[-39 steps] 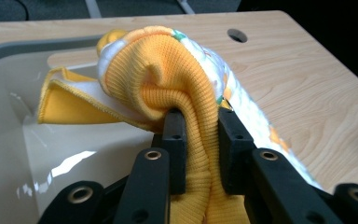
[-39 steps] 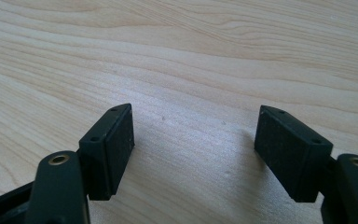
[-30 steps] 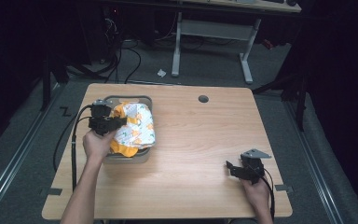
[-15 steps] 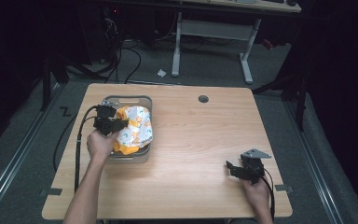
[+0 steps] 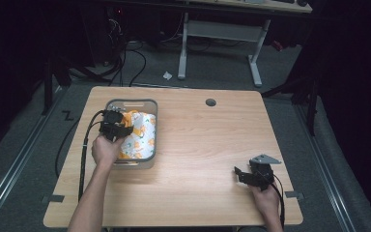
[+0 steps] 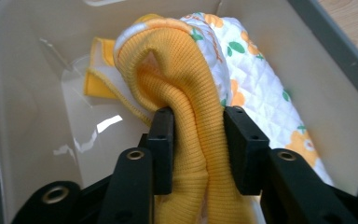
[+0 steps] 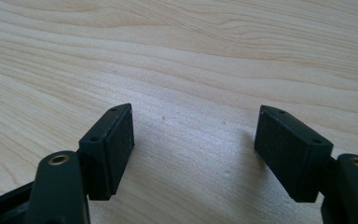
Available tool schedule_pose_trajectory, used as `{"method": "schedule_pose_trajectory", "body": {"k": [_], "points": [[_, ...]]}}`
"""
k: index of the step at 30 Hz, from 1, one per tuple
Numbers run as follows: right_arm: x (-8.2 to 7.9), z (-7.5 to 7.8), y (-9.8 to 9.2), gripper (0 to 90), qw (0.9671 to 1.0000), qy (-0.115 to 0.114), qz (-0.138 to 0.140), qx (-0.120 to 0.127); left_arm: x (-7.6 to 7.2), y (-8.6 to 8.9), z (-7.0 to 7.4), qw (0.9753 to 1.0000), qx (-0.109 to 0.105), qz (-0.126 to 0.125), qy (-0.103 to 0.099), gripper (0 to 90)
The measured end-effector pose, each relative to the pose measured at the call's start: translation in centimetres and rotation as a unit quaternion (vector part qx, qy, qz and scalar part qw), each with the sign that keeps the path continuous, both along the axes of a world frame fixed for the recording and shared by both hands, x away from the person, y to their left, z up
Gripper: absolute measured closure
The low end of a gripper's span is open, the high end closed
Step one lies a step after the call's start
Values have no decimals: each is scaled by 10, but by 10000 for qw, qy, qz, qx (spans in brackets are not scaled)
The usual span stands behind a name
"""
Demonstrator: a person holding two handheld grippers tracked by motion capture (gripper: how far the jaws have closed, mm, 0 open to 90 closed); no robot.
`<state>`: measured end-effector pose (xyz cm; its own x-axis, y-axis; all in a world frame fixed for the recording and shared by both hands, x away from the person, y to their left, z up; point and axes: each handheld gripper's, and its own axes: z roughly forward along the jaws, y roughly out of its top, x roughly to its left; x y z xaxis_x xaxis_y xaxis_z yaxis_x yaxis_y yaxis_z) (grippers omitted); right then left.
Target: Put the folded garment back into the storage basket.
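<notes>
Pinching a yellow ribbed cuff (image 6: pixel 193 140) inside the grey bin (image 5: pixel 150 126), the left gripper (image 6: pixel 196 149) fingers squeeze it; the right gripper (image 7: pixel 193 154) fingers gape over bare worktop (image 5: pixel 212 145). The cuff's lower end is cut off.

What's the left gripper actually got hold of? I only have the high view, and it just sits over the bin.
Observer: The left gripper is shut on the yellow ribbed cuff of the quilted garment; the cuff bunches between its jaws.
Operator: Anything else in the bin under it?
Observer: The bin is glossy cream inside; a flat yellow piece edged in white lies on its floor beside the cuff.
Operator: Right gripper, open or shut?
Observer: The right gripper is open, with its jaws wide apart over bare table and nothing between them.
</notes>
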<state>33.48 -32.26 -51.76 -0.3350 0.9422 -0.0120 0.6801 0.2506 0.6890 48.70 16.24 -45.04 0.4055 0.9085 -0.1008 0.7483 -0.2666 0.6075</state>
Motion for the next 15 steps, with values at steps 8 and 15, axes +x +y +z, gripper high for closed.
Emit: {"method": "schedule_pose_trajectory", "body": {"k": [8,15], "points": [[0,0,0,284,10000,-1,-2,0,-5,3,10,9995,36,223,-211,454],[0,0,0,283,10000,0,-4,-1,-17,1,23,9985,-143,126,-514,421]]}}
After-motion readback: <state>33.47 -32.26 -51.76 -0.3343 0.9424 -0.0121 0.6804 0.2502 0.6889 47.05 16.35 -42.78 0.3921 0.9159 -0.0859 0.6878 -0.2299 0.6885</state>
